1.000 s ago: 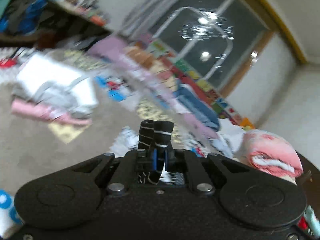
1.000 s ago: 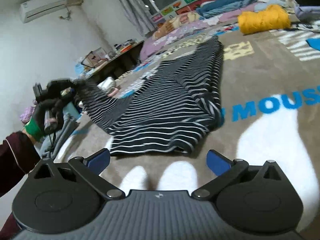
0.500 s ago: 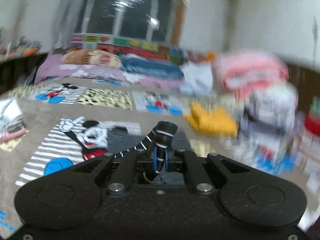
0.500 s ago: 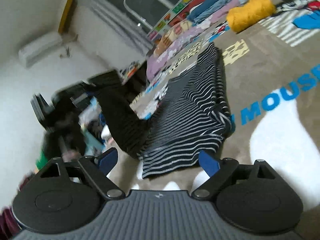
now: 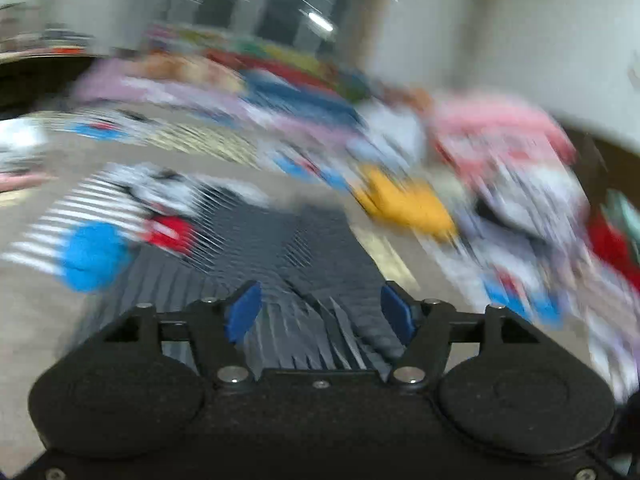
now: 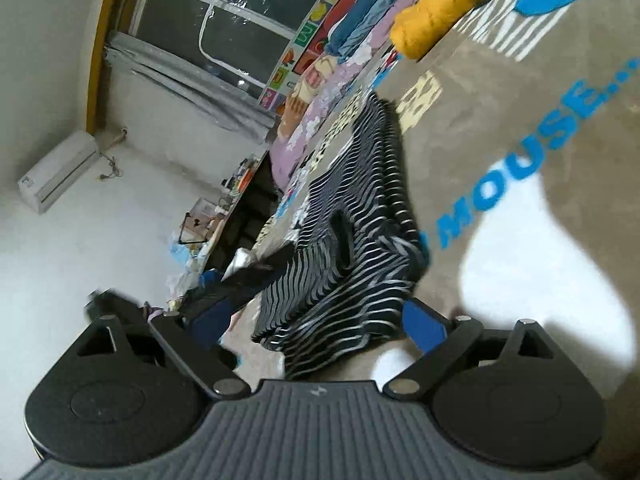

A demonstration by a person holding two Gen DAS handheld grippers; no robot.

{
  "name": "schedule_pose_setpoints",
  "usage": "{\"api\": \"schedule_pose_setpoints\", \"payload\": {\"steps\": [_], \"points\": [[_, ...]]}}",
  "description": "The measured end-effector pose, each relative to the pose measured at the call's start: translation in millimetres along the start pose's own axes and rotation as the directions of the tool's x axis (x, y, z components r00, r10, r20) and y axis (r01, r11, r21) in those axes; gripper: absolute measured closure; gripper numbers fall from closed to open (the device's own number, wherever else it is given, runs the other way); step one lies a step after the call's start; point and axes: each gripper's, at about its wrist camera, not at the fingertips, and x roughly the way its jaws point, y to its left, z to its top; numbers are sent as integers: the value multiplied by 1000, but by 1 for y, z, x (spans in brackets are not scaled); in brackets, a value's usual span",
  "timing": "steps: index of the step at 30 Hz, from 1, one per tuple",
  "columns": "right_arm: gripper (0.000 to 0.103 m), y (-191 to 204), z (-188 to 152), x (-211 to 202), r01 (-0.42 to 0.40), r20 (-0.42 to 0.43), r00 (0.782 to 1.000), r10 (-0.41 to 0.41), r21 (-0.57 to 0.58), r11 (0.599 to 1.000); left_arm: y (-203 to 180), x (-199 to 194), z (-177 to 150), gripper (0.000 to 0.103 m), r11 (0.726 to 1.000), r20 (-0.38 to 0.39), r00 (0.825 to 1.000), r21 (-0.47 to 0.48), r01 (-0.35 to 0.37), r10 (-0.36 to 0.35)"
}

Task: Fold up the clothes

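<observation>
Both grippers are spread wide and grasp nothing. Between the blue pads [image 5: 242,311] of the left gripper [image 5: 320,312] lies the striped shirt [image 5: 276,264], running forward from the fingers across the rug [image 5: 24,312]; this view is heavily blurred. Ahead and right of the fingers sits a yellow bundle [image 5: 404,204], with a pink pile [image 5: 504,132] beyond it. Left of the fingers the rug shows a blue patch [image 5: 94,258].

Seen past the right gripper [image 6: 318,320], the shirt [image 6: 352,248] sits between and just ahead of its pads [image 6: 424,326], rumpled, with a sleeve folded over the body. Far ahead of the fingers are the yellow bundle [image 6: 434,10] and a window [image 6: 248,20]; left of them, an air conditioner [image 6: 58,172] hangs on the wall.
</observation>
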Motion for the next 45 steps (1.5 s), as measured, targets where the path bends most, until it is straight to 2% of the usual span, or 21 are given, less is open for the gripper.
{"api": "schedule_pose_setpoints", "payload": {"steps": [1, 4, 7, 11, 15, 18, 20, 22, 26, 27, 28, 31, 33, 34, 35, 40, 45], "points": [[11, 4, 1, 5, -3, -10, 1000, 3, -4, 1000, 11, -9, 6, 33, 997, 50, 998, -63, -40, 43], [14, 23, 8, 32, 28, -43, 999, -30, -64, 998, 41, -23, 10, 32, 969, 127, 984, -228, -92, 123], [18, 37, 17, 61, 70, -62, 995, -77, -112, 991, 61, -28, 8, 28, 949, 161, 980, -311, -61, 115], [22, 41, 24, 104, 155, -96, 981, -170, -150, 976, 71, -23, 10, 26, 937, 166, 981, -347, -35, 98], [26, 41, 22, 128, 243, -75, 963, -257, -159, 957, 78, -26, 8, 25, 929, 173, 983, -369, 7, 62], [26, 43, 18, 134, 256, -41, 963, -265, -156, 954, 84, -26, 7, 24, 914, 168, 984, -406, 21, 52], [34, 45, 17, 139, 288, -18, 955, -297, -185, 940, 89, -26, 7, 24, 900, 170, 984, -434, 32, 47], [34, 44, 18, 141, 300, 13, 953, -303, -190, 935, 95, -26, 7, 23, 885, 171, 984, -463, 42, 42], [35, 38, 24, 147, 291, 29, 957, -290, -160, 943, 101, -27, 7, 23, 867, 168, 985, -496, 48, 42], [38, 39, 25, 149, 281, 31, 959, -280, -162, 946, 101, -27, 7, 23, 866, 168, 985, -498, 48, 42], [47, 40, 25, 151, 273, 33, 962, -271, -163, 948, 101, -27, 7, 23, 865, 167, 985, -499, 48, 42], [53, 40, 23, 161, 274, 25, 962, -273, -159, 949, 100, -25, 6, 23, 869, 161, 986, -493, 39, 47], [68, 37, 23, 166, 274, 28, 962, -272, -133, 953, 100, -25, 6, 23, 871, 160, 986, -489, 37, 47], [85, 34, 24, 166, 266, 35, 964, -264, -103, 958, 100, -25, 5, 23, 871, 160, 986, -489, 36, 49], [88, 31, 25, 166, 257, 42, 966, -255, -74, 963, 100, -26, 5, 23, 870, 164, 985, -491, 36, 51], [90, 52, 46, 155, 150, 101, 984, -145, -49, 987, 100, -30, 5, 23, 868, 175, 984, -494, 48, 45], [91, 78, 89, 137, 79, 148, 986, -70, -51, 996, 97, -36, 5, 23, 872, 189, 981, -485, 64, 34]]}}
